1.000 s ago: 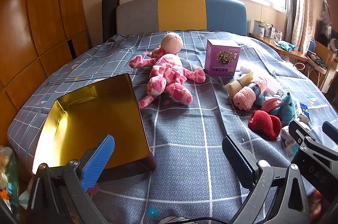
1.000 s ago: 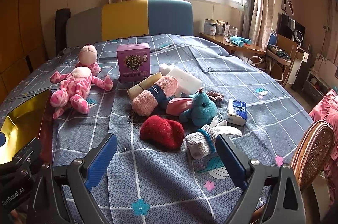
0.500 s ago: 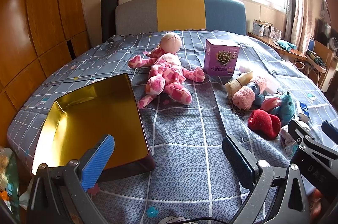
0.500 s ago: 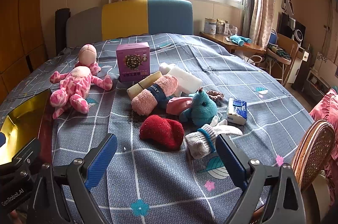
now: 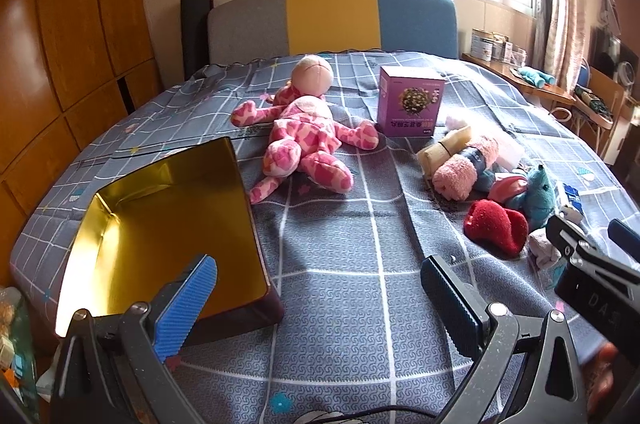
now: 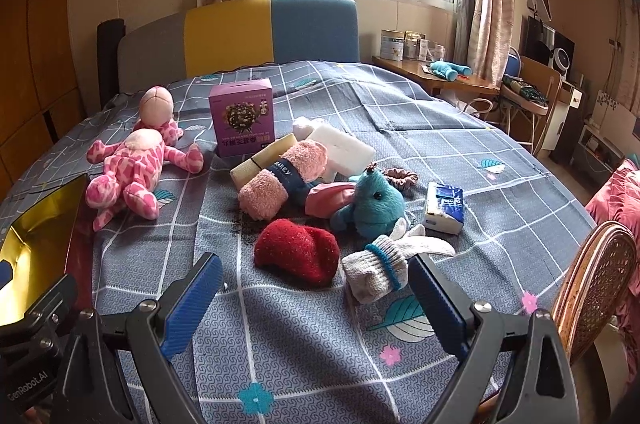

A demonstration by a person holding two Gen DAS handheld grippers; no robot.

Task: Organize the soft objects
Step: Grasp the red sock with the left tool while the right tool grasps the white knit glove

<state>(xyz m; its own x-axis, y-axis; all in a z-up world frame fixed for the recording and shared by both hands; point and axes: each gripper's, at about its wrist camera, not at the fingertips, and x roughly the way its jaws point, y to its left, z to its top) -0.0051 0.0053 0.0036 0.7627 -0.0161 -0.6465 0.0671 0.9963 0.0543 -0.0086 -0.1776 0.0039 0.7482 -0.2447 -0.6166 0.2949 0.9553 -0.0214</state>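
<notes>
The right gripper (image 6: 314, 288) is hovering with its fingers spread wide and holding nothing. Just ahead between them, a red sock (image 6: 296, 250) is lying beside a white sock (image 6: 376, 266), which is sitting close to the right finger. Beyond these, a teal plush (image 6: 374, 202) and a pink towel roll (image 6: 282, 178) are resting. The left gripper (image 5: 318, 298) is gaping wide and empty too; a gold-lined tin (image 5: 168, 220) is sitting behind its left finger, and a pink doll (image 5: 308, 136) is lying farther ahead.
</notes>
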